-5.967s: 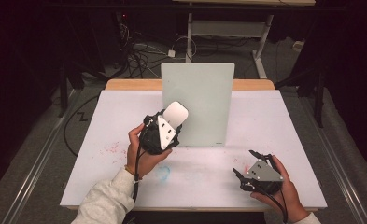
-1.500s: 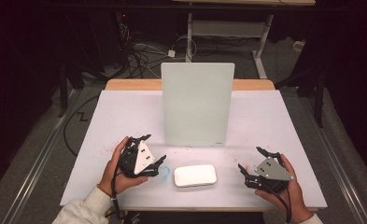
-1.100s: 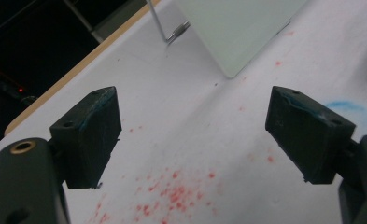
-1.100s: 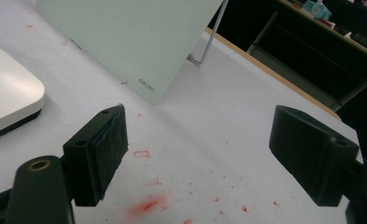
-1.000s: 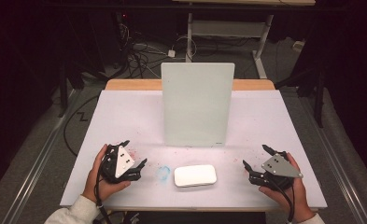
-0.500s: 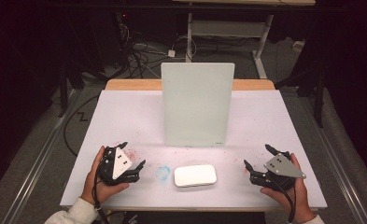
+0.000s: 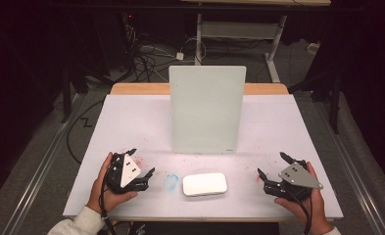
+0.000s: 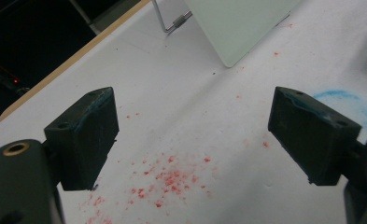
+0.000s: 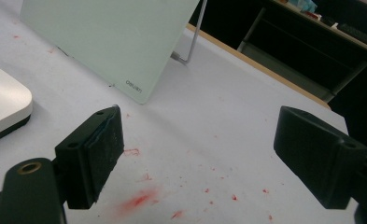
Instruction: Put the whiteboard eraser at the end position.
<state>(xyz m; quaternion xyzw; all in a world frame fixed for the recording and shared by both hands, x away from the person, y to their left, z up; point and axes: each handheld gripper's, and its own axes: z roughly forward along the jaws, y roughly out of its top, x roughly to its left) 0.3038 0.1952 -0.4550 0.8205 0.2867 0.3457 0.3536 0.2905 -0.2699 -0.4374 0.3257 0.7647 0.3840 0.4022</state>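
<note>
The eraser lies flat on the table, just in front of the board and apart from it. Left of the eraser, past a blue smudge, the left gripper rests with its jaws spread wide — nothing between them but red specks. Right of the eraser, well apart from it, the right gripper rests likewise — jaws spread, empty, over a red smear.
</note>
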